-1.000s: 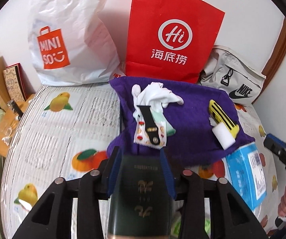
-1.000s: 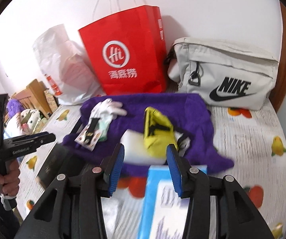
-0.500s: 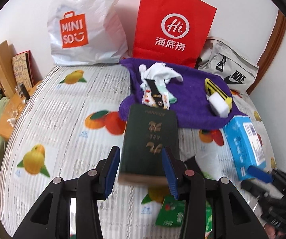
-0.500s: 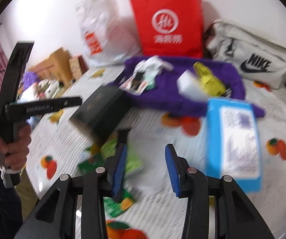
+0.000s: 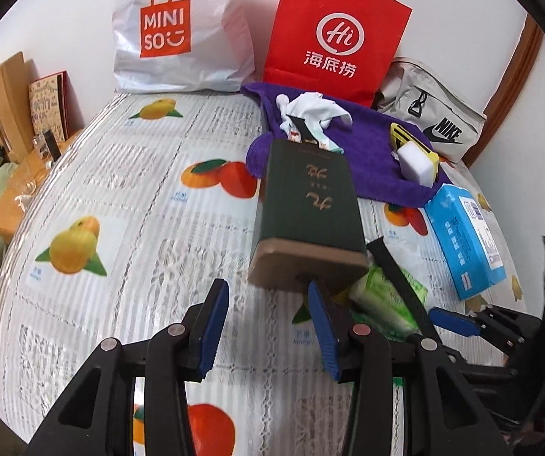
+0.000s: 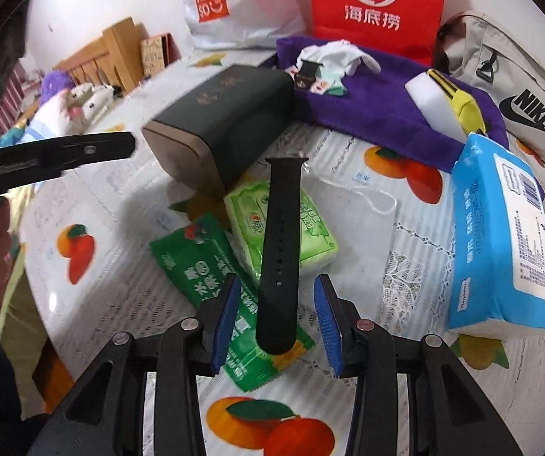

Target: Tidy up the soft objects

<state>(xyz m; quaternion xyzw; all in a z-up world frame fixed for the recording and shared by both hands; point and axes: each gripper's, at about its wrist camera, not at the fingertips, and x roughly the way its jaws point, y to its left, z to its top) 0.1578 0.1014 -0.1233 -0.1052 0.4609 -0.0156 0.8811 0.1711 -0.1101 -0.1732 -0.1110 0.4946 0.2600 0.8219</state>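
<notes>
The dark green box (image 5: pixel 307 211) is no longer between the left gripper's (image 5: pixel 268 328) pads, as it was a second ago; it now lies free on the fruit-print tablecloth (image 5: pixel 128 205), just ahead of the gripper, whose jaws stand wide apart and hold nothing. The right gripper (image 6: pixel 278 317) has swung from the blue tissue pack (image 6: pixel 500 235) toward the near edge of the table; its jaws are also wide open and empty, one on each side of the black watch strap (image 6: pixel 281 250), with gaps either side.

The strap lies across a light green tissue packet (image 6: pixel 310 228) and a dark green sachet (image 6: pixel 211 277), both just beside the box's tan end. The purple towel (image 6: pixel 378 110) is spread along the far edge, carrying a white glove (image 6: pixel 337 55), a patterned card with a strap piece (image 6: pixel 308 76), a white sponge (image 6: pixel 430 104) and a yellow pouch (image 6: pixel 464 108). Behind it stand the red paper bag (image 5: pixel 333 34), white Miniso bag (image 5: pixel 181 30) and grey Nike bag (image 5: pixel 432 114).
</notes>
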